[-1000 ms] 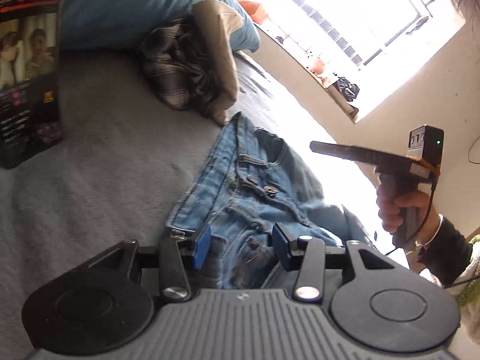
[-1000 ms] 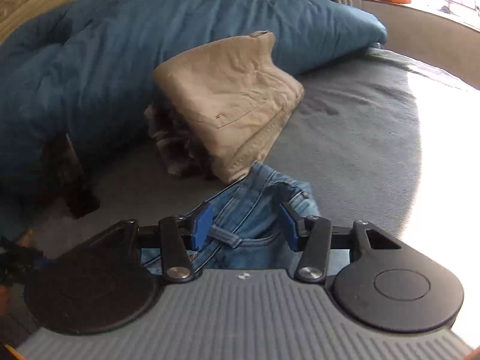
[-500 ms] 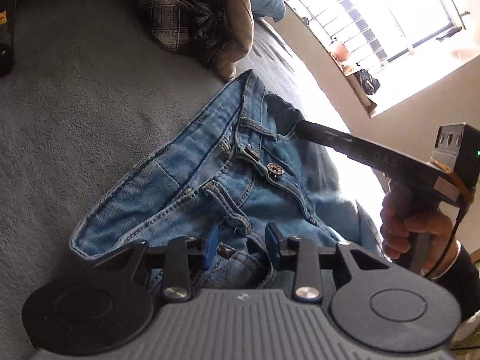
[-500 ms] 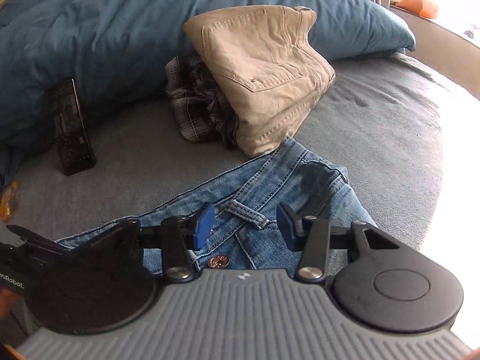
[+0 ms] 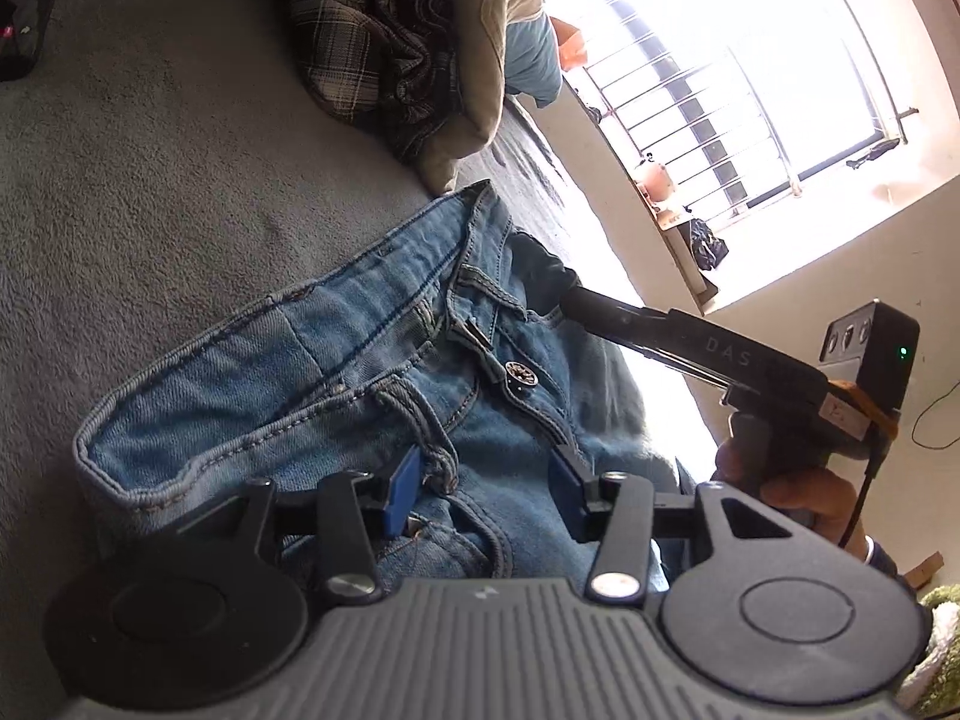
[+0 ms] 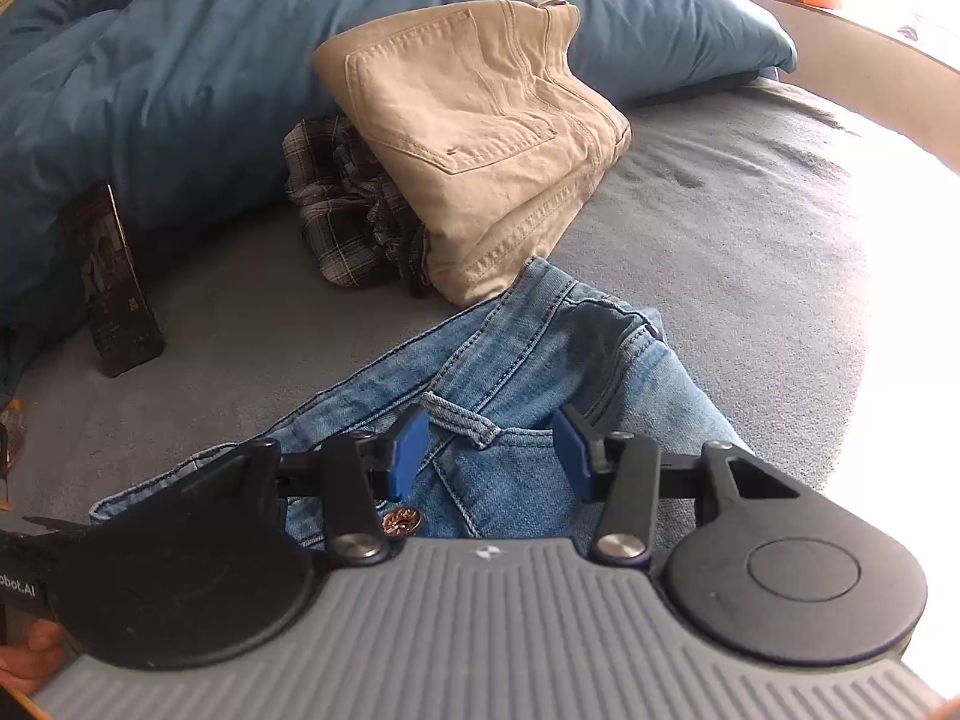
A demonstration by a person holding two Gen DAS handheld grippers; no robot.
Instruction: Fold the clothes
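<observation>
The jeans (image 5: 336, 384) lie waist-up on the grey bed cover (image 5: 150, 198), directly under both of my grippers. My left gripper (image 5: 483, 489) has its jaws spread wide and grasps nothing; a belt loop and the front pocket seam of the jeans sit between its blue pads (image 5: 403, 489). My right gripper (image 6: 489, 450) is likewise released, its pads on either side of a belt loop on the waistband, with the copper button (image 6: 401, 520) just beside its left finger. In the left wrist view, the right gripper's fingers reach into the far side of the jeans' waist opening; I cannot tell whether they touch the cloth there.

The jeans are light blue denim, waistband open, fly button undone, fabric rumpled. Beyond the jeans' far waist corner lie folded beige trousers (image 6: 474, 132), almost touching it, resting on a crumpled plaid garment (image 6: 348, 210). Behind those lies a blue duvet (image 6: 168, 72).
</observation>
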